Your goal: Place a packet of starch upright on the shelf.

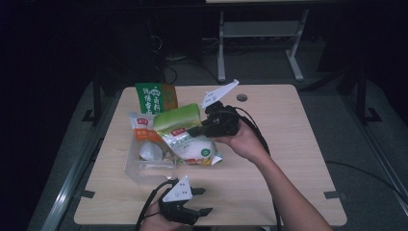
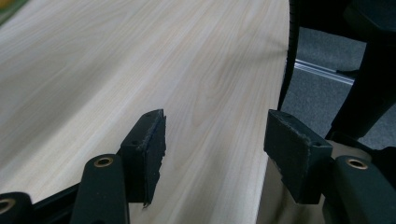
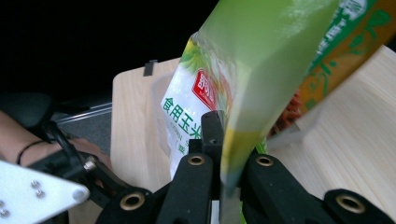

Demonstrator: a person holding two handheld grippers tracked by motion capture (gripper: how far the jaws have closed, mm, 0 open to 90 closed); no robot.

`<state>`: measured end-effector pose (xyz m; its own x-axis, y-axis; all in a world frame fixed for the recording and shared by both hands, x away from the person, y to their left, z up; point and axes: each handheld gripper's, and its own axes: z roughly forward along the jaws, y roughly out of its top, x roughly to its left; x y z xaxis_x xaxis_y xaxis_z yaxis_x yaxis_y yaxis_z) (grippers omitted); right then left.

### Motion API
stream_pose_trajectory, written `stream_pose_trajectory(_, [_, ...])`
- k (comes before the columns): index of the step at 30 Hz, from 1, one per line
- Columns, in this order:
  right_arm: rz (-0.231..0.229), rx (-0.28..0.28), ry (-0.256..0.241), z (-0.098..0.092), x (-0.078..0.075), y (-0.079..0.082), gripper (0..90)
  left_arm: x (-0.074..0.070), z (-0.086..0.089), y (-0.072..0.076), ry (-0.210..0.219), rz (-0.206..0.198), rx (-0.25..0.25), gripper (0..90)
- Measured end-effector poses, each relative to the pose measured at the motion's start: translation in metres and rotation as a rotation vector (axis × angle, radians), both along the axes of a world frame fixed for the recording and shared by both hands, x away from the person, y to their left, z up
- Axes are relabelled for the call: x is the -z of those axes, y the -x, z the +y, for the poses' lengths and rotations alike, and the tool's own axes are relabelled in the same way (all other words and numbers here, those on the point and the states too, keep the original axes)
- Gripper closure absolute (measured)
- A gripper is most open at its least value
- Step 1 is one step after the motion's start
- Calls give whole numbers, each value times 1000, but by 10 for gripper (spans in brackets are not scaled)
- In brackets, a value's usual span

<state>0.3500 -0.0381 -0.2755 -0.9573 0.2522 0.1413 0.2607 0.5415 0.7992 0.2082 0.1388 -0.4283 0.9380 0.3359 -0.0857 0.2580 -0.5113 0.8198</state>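
A green and white food bag (image 1: 185,134) with a red label hangs tilted over the clear plastic bin (image 1: 144,168). My right gripper (image 1: 196,129) is shut on the bag's edge; in the right gripper view the bag (image 3: 243,79) rises from between the black jaws of my right gripper (image 3: 229,163). My left gripper (image 1: 199,201) rests near the table's front edge, open, with nothing between its fingers. In the left gripper view, bare wood lies between the pads (image 2: 149,149) of my left gripper (image 2: 215,140).
In the bin stand a white and orange packet (image 1: 144,130) and a dark green bag (image 1: 151,98) behind it. The wooden table (image 1: 288,144) has a small round hole (image 1: 242,97) at the back. Dark floor and a metal frame (image 1: 260,33) lie beyond.
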Motion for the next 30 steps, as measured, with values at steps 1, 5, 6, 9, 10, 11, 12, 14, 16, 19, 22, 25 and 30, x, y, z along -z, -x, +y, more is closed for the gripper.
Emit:
stream_pose_trajectory(1, [-3, -2, -3, 4, -1, 1, 898, 0, 0, 0, -4, -8, 3, 382])
stream_pose_trajectory(5, [-4, -27, -7, 20, -4, 1, 898, -1, 0, 1, -11, -12, 10, 381])
stream_pose_trajectory(6, [-10, -34, -8, 23, -4, 1, 898, -1, 0, 1, -12, -15, 8, 381])
stream_pose_trajectory(9, [-5, -43, -19, 33, -5, 1, 898, -1, 0, 1, -2, -12, 3, 379])
stream_pose_trajectory(10, [1, -46, -22, 37, -6, 1, 898, -1, 1, 1, -2, -15, 1, 378])
stream_pose_trajectory(11, [0, -52, -22, 41, -6, 1, 898, -1, 1, 1, 0, -17, 1, 377])
stream_pose_trajectory(12, [-3, -64, -28, 45, -6, 0, 898, -1, 1, 1, 0, -17, 1, 377])
stream_pose_trajectory(14, [1, -67, -32, 52, -6, -1, 898, -1, 1, 1, 2, -16, 1, 377])
stream_pose_trajectory(16, [3, -76, -35, 57, -5, -1, 898, -1, 1, 1, 4, -16, 2, 377])
stream_pose_trajectory(19, [3, -83, -48, 64, -5, -2, 898, -1, 2, 1, 7, -14, -1, 378])
stream_pose_trajectory(22, [6, -84, -69, 71, -4, -2, 898, -2, 3, 2, 10, -23, -13, 374])
stream_pose_trajectory(25, [10, -92, -91, 77, -1, -3, 898, -3, 3, 3, 10, -23, -13, 373])
stream_pose_trajectory(30, [19, -112, -116, 89, 6, -3, 898, -3, 3, 3, 5, -29, -13, 371])
